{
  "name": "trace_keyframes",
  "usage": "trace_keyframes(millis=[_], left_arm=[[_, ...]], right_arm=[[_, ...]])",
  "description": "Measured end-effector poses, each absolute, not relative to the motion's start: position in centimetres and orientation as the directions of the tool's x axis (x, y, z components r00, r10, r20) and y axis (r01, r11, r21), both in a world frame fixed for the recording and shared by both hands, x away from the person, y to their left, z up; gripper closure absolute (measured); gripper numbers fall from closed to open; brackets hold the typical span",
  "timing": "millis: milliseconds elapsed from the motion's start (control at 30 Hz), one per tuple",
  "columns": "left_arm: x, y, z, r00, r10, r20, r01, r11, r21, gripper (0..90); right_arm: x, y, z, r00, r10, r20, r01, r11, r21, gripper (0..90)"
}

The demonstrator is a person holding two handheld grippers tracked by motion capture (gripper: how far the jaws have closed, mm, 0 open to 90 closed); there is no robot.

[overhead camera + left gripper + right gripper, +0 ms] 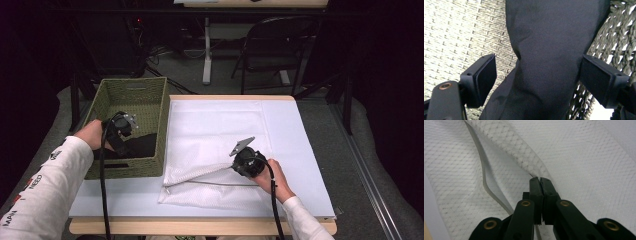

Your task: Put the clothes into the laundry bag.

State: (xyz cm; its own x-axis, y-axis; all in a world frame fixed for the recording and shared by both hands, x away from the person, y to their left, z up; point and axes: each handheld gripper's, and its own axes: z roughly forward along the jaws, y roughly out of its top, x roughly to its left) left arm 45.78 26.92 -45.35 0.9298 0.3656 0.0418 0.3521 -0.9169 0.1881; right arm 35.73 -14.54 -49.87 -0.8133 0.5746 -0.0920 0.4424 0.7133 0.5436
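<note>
Overhead, white table (305, 165) stands in dark room, folding chair (272, 47) behind

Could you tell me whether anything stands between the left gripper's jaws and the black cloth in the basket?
Nothing visible does. In the left gripper view the black cloth already lies between the open jaws of the left gripper, inside the woven basket. The left pad stands clear of it; whether the right pad touches its edge is unclear.
</note>
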Motion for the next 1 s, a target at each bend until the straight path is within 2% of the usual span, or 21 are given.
trace_keyframes(millis=[300, 633, 867, 900, 1000], left_arm=[[46.3, 26.7, -46.8, 0.940, 0.340, 0.009, 0.336, -0.933, 0.127, 21.0], [46.4, 26.3, -47.7, 0.953, 0.301, -0.010, 0.301, -0.948, 0.106, 32.1], [46.4, 26.5, -48.0, 0.959, 0.283, -0.023, 0.284, -0.952, 0.115, 43.8], [46.4, 26.6, -48.1, 0.959, 0.282, -0.029, 0.284, -0.950, 0.128, 48.6], [46.3, 26.7, -48.1, 0.961, 0.273, -0.037, 0.276, -0.952, 0.134, 52.0]], right_arm=[[35.8, -14.6, -49.9, -0.817, 0.568, -0.098, 0.434, 0.718, 0.544, 89.1], [35.8, -14.5, -49.9, -0.816, 0.570, -0.095, 0.439, 0.719, 0.539, 89.1], [35.8, -14.5, -49.9, -0.816, 0.570, -0.096, 0.439, 0.719, 0.539, 89.1], [35.8, -14.5, -49.9, -0.816, 0.570, -0.098, 0.438, 0.719, 0.539, 89.1], [35.8, -14.5, -49.9, -0.816, 0.570, -0.099, 0.436, 0.719, 0.541, 89.1]])
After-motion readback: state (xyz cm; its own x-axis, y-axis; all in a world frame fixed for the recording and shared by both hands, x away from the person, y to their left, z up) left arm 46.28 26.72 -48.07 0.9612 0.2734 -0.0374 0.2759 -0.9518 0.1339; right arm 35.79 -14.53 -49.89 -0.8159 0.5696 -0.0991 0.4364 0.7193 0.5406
